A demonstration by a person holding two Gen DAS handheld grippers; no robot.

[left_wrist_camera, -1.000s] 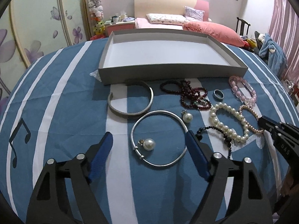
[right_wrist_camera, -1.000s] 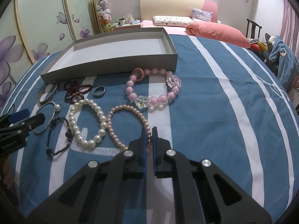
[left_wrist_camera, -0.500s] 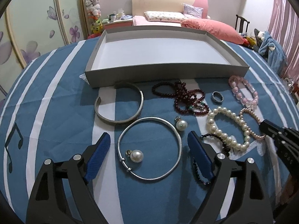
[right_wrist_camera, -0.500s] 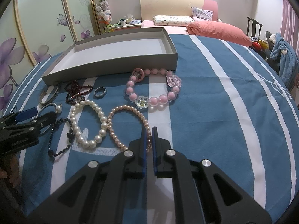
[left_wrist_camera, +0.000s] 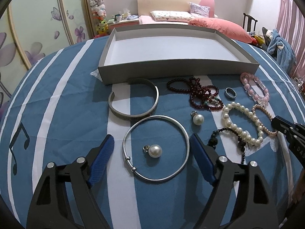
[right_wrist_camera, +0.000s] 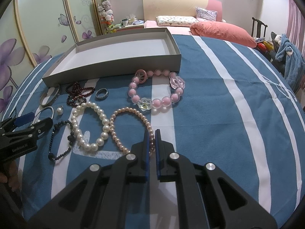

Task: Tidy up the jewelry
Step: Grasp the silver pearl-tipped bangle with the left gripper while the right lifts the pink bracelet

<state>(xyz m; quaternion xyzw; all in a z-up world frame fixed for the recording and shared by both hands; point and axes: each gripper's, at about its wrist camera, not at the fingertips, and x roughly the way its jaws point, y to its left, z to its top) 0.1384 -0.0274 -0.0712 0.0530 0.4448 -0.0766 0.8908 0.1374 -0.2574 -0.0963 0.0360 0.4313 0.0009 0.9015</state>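
Note:
A grey tray [left_wrist_camera: 171, 68] with a white floor stands at the back of the blue striped cloth. My left gripper [left_wrist_camera: 152, 152] is open, its blue pads either side of a thin silver bangle [left_wrist_camera: 183, 133] with a loose pearl [left_wrist_camera: 154, 151] inside it. A silver cuff [left_wrist_camera: 133, 114], dark red beads [left_wrist_camera: 202, 93], a ring [left_wrist_camera: 230, 92], a second pearl [left_wrist_camera: 198, 119], white pearl bracelet [left_wrist_camera: 242, 124] and black beads [left_wrist_camera: 226, 131] lie around. My right gripper [right_wrist_camera: 152, 139] is nearly shut around the near edge of a small pink pearl bracelet [right_wrist_camera: 131, 127]. A pink bead bracelet [right_wrist_camera: 156, 93] lies beyond.
The tray [right_wrist_camera: 114, 64] also shows in the right wrist view, with the left gripper [right_wrist_camera: 22, 129] at the far left. A bed with a pink quilt [left_wrist_camera: 217, 28] and a wardrobe with flower doors [left_wrist_camera: 38, 28] stand behind the table.
My left gripper has moved left and forward, so the silver bangle with its pearl now sits centred between the pads. The right gripper has stayed put.

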